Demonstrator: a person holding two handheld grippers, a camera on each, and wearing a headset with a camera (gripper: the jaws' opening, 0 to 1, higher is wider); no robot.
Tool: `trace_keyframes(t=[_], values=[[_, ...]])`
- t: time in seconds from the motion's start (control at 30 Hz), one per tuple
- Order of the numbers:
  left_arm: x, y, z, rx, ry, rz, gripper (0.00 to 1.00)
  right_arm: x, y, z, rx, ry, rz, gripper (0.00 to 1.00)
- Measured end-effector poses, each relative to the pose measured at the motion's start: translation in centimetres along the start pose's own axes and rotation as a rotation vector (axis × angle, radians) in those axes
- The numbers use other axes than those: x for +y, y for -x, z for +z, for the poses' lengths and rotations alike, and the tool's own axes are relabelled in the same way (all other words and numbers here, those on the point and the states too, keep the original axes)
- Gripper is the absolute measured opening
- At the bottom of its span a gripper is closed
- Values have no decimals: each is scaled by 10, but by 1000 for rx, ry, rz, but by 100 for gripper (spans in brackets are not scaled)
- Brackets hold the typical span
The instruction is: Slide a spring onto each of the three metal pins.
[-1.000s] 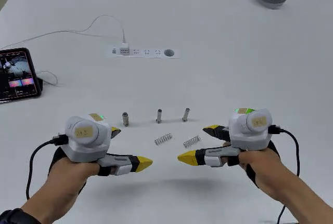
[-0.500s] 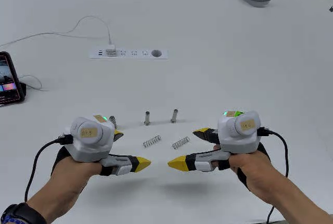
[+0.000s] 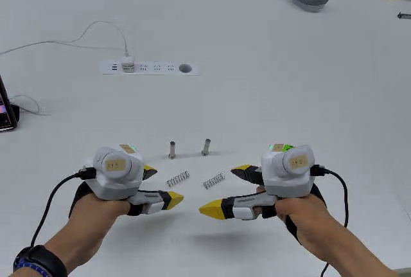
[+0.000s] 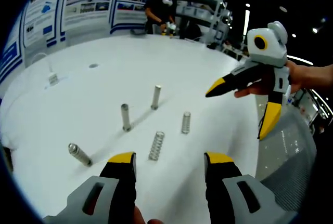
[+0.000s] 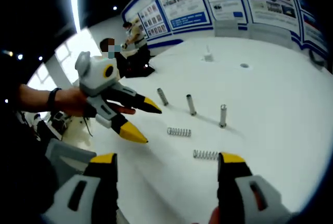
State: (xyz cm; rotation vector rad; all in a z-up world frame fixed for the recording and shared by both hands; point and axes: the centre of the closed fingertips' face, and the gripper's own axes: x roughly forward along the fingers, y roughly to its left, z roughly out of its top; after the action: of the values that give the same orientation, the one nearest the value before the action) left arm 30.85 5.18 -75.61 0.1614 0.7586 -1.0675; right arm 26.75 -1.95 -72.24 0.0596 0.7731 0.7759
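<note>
Metal pins (image 3: 172, 150) upright on desk (image 3: 289, 84), two side by side in head view, third pin (image 4: 80, 154) hidden there behind left gripper (image 3: 160, 185) | springs (image 3: 178, 178) lying flat between grippers, just short of pins, long axes parallel, slanting toward upper right | fingers (image 3: 169, 198) of left gripper and right gripper (image 3: 223, 190) apart, clear of springs

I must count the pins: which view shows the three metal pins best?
The left gripper view: all three pins appear large and well apart. The right gripper view also shows three, a little smaller. The head view shows two, tiny.
</note>
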Motion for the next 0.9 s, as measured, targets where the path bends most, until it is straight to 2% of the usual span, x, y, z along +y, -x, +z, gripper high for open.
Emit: trace_keyframes(t=[0.9], values=[[11,-37,-4,8,12,38,32,-3,6,-9,6,-18,-3,80]])
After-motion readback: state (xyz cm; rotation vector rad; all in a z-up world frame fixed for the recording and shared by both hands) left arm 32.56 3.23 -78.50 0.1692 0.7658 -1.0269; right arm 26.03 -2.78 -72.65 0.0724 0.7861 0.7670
